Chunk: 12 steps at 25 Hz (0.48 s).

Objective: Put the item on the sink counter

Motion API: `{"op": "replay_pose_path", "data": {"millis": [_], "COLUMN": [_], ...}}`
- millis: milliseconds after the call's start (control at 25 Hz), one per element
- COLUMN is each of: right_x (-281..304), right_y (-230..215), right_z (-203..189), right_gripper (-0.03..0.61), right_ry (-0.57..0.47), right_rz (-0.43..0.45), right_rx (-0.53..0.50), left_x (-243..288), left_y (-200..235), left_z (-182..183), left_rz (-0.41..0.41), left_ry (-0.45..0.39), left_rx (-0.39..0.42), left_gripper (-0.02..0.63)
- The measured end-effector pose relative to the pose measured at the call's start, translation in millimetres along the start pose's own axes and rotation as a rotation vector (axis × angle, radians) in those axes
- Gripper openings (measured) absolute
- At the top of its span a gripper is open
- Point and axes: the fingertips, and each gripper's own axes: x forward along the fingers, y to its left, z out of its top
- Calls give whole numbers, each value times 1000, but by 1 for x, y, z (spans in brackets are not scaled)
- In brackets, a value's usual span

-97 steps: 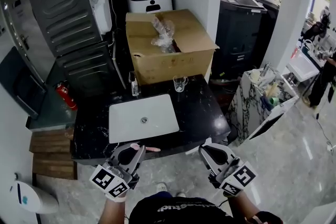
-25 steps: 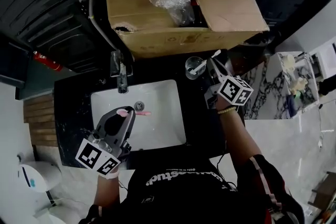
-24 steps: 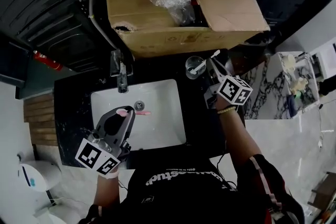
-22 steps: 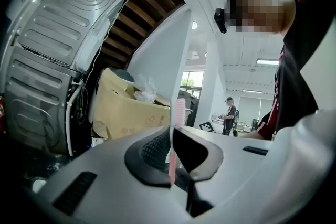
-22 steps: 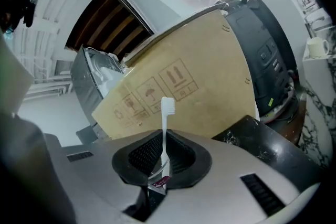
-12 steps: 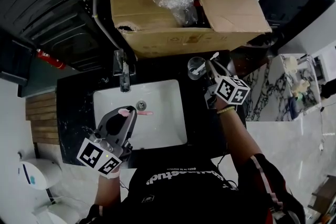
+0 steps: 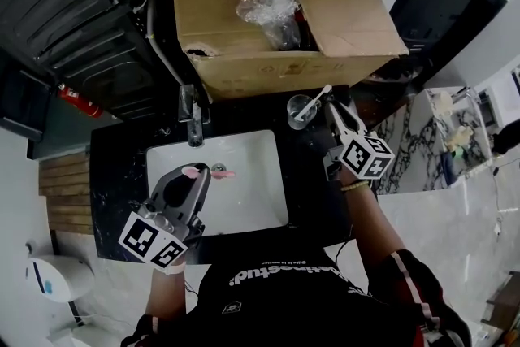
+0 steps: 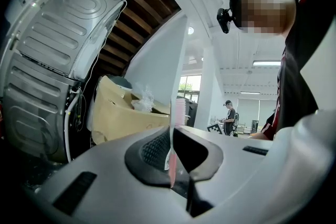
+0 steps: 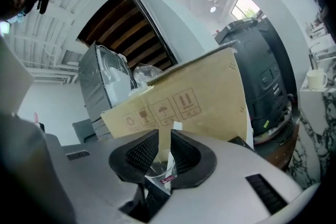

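My left gripper (image 7: pixel 195 172) hovers over the white sink basin (image 7: pixel 244 203), shut on a thin pink toothbrush (image 7: pixel 219 173) that sticks out to the right. In the left gripper view the pink toothbrush (image 8: pixel 179 113) stands pinched between the pads of that gripper (image 8: pixel 172 134). A clear glass cup (image 7: pixel 301 108) stands on the black counter (image 7: pixel 114 175), and a white toothbrush (image 7: pixel 315 100) leans in it. My right gripper (image 7: pixel 331 104) sits just right of the cup. In the right gripper view my right gripper (image 9: pixel 164 144) stands slightly open, with the cup (image 9: pixel 155 169) and white toothbrush (image 9: pixel 175 128) seen through the gap.
A faucet (image 7: pixel 192 118) stands behind the basin. A big open cardboard box (image 7: pixel 260 61) with crumpled plastic rises close behind the counter. Dark appliances are at the left, a red extinguisher (image 7: pixel 73 100) sits beside them, and a marble unit is at the right.
The white toothbrush, earlier at the right gripper's tips above the cup, now leans in the cup. The right gripper has drawn back a little. The left gripper has kept still.
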Motion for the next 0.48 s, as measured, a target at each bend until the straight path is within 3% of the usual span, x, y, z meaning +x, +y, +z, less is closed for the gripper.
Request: {"op": "replay_pose_path", "data": {"millis": [200,480], "right_x": [-36,-88], "right_y": [48,155], "right_z": [26,51], "right_gripper": [77,59], "right_ry": [-77,-135], "right_rz": [78,267], "right_rx": [-25,-257], "left_x": [3,11], "left_y": [-5,-17], "left_z": [12,24], "left_rz": [-21,-64], "left_ry": [-49,-99], "left_rx": [-1,-8], "left_gripper": [29,29]}}
